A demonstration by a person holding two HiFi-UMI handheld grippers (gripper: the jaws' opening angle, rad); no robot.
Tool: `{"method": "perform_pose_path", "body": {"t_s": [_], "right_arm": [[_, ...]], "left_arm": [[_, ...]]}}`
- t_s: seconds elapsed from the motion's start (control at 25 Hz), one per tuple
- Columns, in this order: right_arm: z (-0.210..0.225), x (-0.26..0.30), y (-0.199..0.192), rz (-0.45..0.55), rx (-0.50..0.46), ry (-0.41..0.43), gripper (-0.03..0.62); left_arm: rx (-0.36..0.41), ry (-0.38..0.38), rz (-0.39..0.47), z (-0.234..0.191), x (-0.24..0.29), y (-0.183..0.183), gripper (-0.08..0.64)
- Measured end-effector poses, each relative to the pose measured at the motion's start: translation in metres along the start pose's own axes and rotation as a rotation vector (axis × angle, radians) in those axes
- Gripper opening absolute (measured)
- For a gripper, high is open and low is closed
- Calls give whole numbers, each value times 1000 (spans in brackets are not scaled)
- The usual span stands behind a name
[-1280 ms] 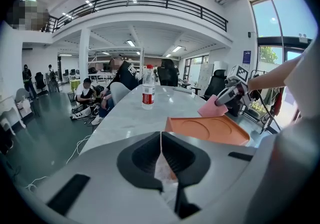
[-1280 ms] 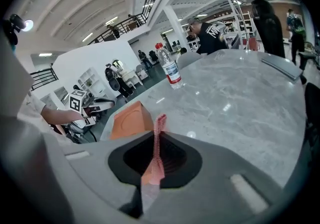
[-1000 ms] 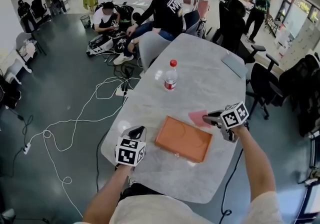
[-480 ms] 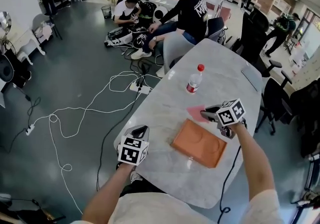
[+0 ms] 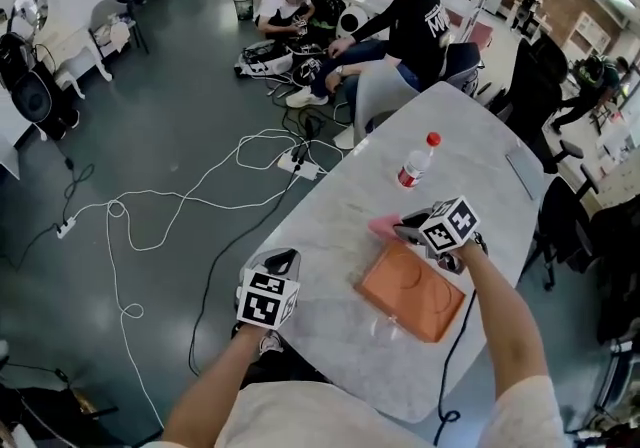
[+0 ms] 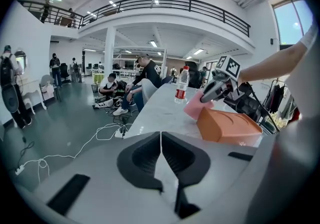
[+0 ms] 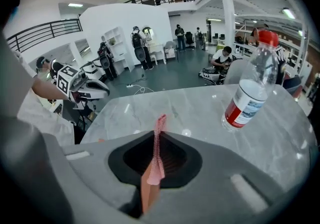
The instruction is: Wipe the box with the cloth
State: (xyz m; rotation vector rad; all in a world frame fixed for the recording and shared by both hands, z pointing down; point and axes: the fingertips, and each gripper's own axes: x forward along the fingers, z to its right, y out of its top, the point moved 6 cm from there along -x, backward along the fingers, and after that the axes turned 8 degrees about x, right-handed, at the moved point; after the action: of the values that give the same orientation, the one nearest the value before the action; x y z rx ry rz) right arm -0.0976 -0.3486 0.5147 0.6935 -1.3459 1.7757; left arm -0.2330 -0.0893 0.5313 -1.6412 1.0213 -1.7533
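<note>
Right gripper [image 5: 402, 228], jaws clamped on the pink cloth [image 5: 384, 226], sits at the far-left corner of the orange box [image 5: 410, 291], whose length runs near-right from there; left gripper [image 5: 282, 258], jaws together and empty, lies well left.

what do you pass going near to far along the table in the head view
box → cloth, pinched in the right hand-held gripper → bottle. The left hand-held gripper sits level with the box, so it is left out.
</note>
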Motion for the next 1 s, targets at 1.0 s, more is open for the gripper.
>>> {"method": "perform_pose_path", "body": {"t_s": [1.0], "right_arm": [[-43, 39, -1, -354, -128, 199, 15]], "left_arm": [[-48, 101, -14, 44, -30, -19, 16]]}}
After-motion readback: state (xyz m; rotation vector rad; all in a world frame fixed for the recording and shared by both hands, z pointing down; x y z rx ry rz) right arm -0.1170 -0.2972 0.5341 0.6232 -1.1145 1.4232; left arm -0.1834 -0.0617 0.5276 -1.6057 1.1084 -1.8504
